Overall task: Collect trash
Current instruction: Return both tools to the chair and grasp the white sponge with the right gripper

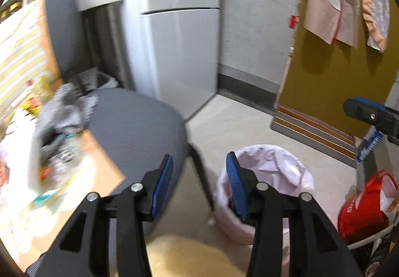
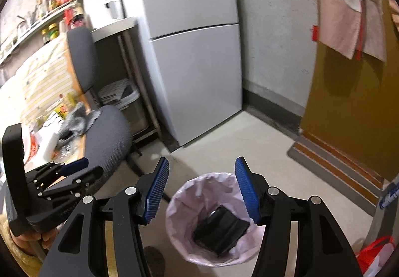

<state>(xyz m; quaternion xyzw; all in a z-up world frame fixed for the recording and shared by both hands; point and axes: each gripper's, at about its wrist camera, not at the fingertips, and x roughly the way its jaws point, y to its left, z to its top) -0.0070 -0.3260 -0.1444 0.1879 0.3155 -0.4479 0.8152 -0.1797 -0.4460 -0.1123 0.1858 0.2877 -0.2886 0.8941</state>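
The right gripper (image 2: 200, 192), black with ribbed blue pads, stands with its jaws apart and nothing between them. It hangs directly over the round waste bin lined with a pale pink plastic bag (image 2: 212, 217), which sits on the light floor. At the bottom of the liner lies a crumpled black plastic piece of trash (image 2: 220, 230), already inside.

The left gripper (image 1: 199, 184), of the same black-and-blue build, also has its jaws parted and holds nothing; the bin (image 1: 264, 189) shows just right of its right pad, and in the right wrist view this gripper appears at the far left, held by a hand (only fingers show at the lower edge).

Left of the bin stands a grey fabric office chair (image 2: 109, 132), its seat pushed up to a wooden table with a striped yellow cloth (image 2: 37, 82), where grey rags and mixed packaging clutter (image 2: 72, 122) lie near the edge. Behind the chair rises a tall white refrigerator (image 2: 194, 52). To the right is a mustard-yellow door (image 2: 349, 102) with pink cloth hanging on it, and a red bag (image 1: 364, 207) sits on the floor near the bin.
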